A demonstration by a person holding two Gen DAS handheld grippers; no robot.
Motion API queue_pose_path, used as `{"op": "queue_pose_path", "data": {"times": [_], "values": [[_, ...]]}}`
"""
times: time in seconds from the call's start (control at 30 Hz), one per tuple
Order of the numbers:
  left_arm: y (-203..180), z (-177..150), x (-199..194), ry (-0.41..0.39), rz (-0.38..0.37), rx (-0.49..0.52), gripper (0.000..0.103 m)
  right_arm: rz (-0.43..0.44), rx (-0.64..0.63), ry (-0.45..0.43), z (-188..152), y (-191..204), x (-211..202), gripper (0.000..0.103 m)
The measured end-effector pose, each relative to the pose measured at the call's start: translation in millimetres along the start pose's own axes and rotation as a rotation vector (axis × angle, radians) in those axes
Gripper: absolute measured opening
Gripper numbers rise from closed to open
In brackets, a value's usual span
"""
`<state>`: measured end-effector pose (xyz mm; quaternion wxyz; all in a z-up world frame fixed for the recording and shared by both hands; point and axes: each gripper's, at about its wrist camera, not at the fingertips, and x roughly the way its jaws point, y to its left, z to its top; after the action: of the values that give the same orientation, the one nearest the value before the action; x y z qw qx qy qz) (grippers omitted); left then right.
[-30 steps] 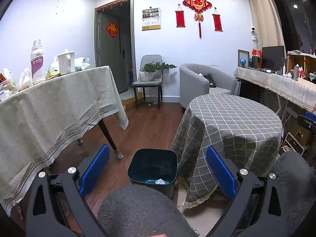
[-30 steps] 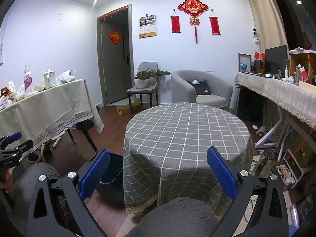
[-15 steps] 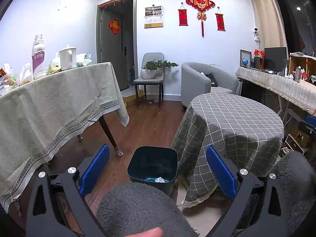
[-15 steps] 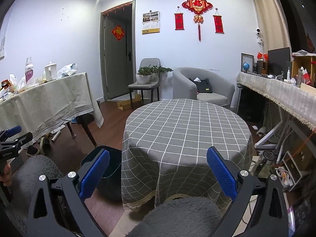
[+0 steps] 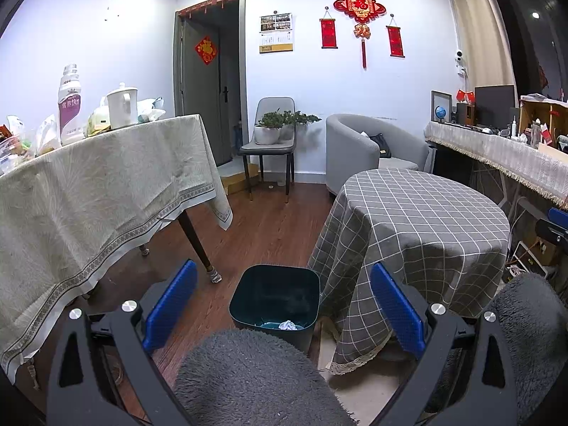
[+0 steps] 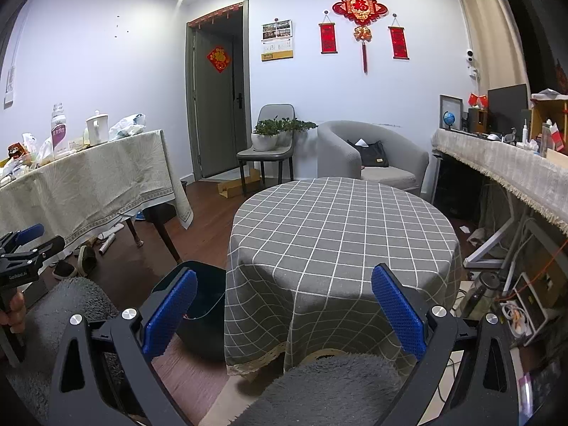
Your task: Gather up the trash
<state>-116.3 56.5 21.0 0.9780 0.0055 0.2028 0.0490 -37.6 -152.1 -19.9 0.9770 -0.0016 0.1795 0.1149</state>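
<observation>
A dark green square trash bin stands upright on the floor, crumpled white paper inside.

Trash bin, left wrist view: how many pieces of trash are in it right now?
1 visible: a white crumpled wad at the bottom of the dark bin, near its front wall. The grey fuzzy sleeve hides the bin's lowest part, so more may be there.
</observation>
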Motion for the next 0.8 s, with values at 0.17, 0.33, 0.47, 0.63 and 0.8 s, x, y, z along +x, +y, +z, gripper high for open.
{"op": "queue_pose_path", "data": {"times": [0.17, 0.33, 0.47, 0.63, 0.8], "values": [[0.1, -0.1, 0.2, 0.001, -0.001, -0.002, 0.100, 0.000, 0.000, 0.000, -0.2, 0.2, 0.0, 0.100], [0.2, 1.4, -0.6, 0.000, -0.003, -0.009, 0.100, -0.001, -0.002, 0.001, -0.2, 0.0, 0.0, 0.100], [0.8, 1.5, -0.3, 0.000, -0.004, -0.009, 0.100, -0.001, -0.002, 0.000, -0.3, -0.3, 0.2, 0.100], [0.4, 1.5, -0.4, 0.000, -0.003, -0.009, 0.100, 0.000, -0.002, 0.001, -0.1, -0.7, 0.4, 0.100], [0.1, 1.5, -0.6, -0.001, -0.003, -0.009, 0.100, -0.001, -0.003, 0.001, -0.1, -0.6, 0.1, 0.100]]}}
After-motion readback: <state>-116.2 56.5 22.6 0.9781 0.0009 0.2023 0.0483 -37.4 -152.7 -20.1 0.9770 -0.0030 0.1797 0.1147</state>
